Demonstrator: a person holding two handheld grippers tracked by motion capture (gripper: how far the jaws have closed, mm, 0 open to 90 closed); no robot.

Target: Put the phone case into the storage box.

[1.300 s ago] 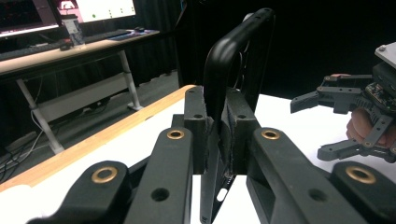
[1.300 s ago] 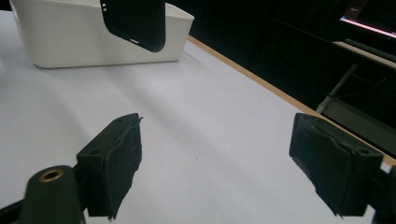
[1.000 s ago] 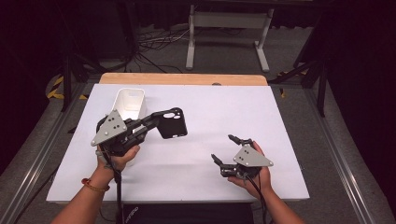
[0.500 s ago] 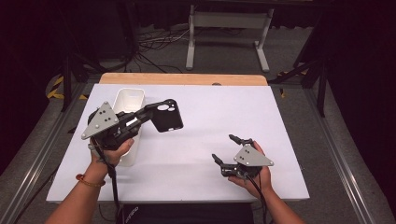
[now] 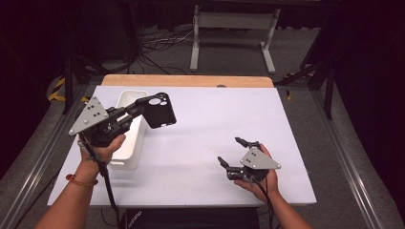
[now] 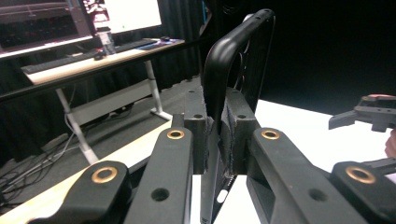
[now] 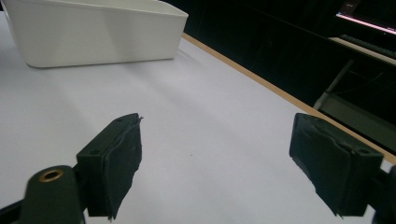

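Note:
A black phone case [image 5: 159, 110] with a camera cut-out hangs in the air just right of the white bin [image 5: 130, 98], held by its edge. My left gripper [image 5: 138, 108] is shut on it, above the bin's near half. In the left gripper view the case [image 6: 236, 60] stands upright, pinched between the two pads [image 6: 195, 122]. My right gripper [image 5: 235, 151] rests low over the table's front right, open, nothing between its jaws. In the right gripper view the pads [image 7: 122, 161] stand wide apart over bare white table, with the bin [image 7: 93, 32] beyond.
The white table [image 5: 210, 124] has a wooden strip [image 5: 186, 81] along its far edge. Behind it stand a grey desk frame [image 5: 234, 33] and loose cables on the floor. Metal rails run along both sides of the table.
My left gripper has carried the phone case up and to the left, from the table's middle to beside the bin. The right gripper has stayed put.

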